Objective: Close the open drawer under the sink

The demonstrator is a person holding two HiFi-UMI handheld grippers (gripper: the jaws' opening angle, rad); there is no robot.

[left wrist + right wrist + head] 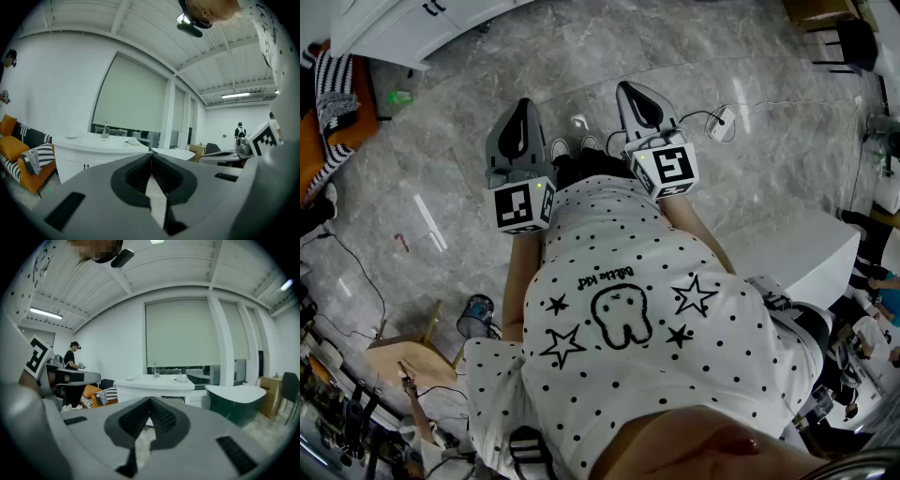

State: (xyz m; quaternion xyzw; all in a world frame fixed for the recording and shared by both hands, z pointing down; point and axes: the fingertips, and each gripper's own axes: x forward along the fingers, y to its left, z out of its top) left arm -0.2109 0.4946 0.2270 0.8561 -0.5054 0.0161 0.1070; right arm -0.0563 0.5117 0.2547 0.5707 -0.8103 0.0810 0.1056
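Observation:
Both grippers are held level in front of my chest, far from the sink unit. My left gripper [523, 105] [151, 155] is shut with nothing in it. My right gripper [631, 91] [150, 400] is also shut and empty. The white sink counter [101, 141] [157, 381] with a faucet [105, 129] stands across the room, ahead of both grippers. White cabinet fronts with dark handles [86, 165] show under it in the left gripper view. My jaws hide most of its lower part, and I cannot make out an open drawer.
An orange sofa with a striped cushion [18, 154] stands left of the counter. A dark green bathtub [234, 401] lies to its right. A person [71, 363] stands at a desk to the left. The floor is grey marble [469, 103], with a white cabinet [394, 33] at the far left.

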